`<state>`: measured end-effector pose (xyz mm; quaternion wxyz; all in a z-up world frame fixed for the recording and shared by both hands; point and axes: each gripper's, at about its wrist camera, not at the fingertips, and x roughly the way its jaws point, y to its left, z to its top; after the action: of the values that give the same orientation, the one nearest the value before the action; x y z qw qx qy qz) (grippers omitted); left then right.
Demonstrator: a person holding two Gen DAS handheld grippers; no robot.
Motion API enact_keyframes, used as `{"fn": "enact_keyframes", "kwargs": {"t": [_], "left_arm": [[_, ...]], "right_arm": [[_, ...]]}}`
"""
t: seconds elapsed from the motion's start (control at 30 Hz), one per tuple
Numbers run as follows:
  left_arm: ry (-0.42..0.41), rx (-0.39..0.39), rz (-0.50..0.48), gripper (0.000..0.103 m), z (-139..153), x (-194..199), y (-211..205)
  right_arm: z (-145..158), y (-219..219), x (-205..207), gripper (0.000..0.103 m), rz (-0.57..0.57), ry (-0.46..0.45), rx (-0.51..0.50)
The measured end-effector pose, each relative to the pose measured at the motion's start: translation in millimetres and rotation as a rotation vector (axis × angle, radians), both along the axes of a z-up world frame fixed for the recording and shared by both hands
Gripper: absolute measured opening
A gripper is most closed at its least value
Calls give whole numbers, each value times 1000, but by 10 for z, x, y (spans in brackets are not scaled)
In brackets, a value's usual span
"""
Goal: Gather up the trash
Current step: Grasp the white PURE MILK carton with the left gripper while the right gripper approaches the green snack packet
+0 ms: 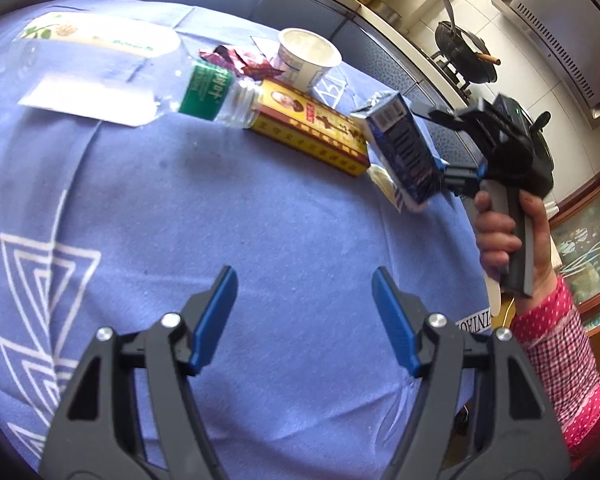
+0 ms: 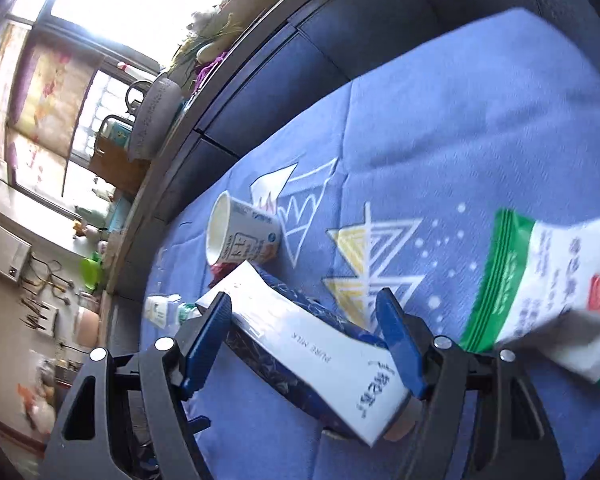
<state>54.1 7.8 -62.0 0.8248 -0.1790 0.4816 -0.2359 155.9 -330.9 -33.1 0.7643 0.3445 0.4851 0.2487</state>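
Two grippers angled down: right gripper (image 2: 304, 340) clamping milk carton (image 2: 312, 360), left gripper (image 1: 305, 320) jaws apart, empty.

Blue-and-white milk carton (image 2: 312, 344) tilted above the cloth, beside a red box (image 1: 312, 132).

Left gripper (image 1: 305, 320) jaws apart over blue tablecloth (image 1: 260, 220), right gripper (image 1: 440, 140) clamping milk carton (image 1: 400, 148)
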Motion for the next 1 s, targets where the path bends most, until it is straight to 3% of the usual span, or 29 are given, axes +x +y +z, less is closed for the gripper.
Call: {"fn": "enact_keyframes", "kwargs": {"t": [0.13,0.23,0.3,0.4,0.47,0.53,0.77,0.87,0.97,1.0], "left_arm": [[8,-13,-10,67,-12,24,15],[11,-20,-40,69,-23,52,-85],[13,-26,-57,70,-18,56,-163],[-2,-17,-71,71,3,33,-240],[-3,-16,-76,72,4,33,-264],[7,-16,-78,72,-1,54,-282],[25,46,-37,75,54,236,-390],[-9,78,-57,75,136,231,-536],[-46,190,-68,75,140,203,-719],[-47,217,-71,75,112,199,-762]], "right_arm": [[110,338,-609,75,112,-14,89],[255,493,-974,75,161,-85,-26],[420,349,-1095,75,77,-183,-169],[607,-156,-1186,75,-168,-303,-307],[636,-476,-1207,75,-363,-309,-438],[547,-701,-1185,75,-445,-276,-464],[178,-863,-950,75,-503,-192,-410],[42,-997,-813,75,-538,-133,-267],[-107,-1081,-687,59,-542,-78,-117],[-153,-1091,-667,50,-538,-60,-89]]}}
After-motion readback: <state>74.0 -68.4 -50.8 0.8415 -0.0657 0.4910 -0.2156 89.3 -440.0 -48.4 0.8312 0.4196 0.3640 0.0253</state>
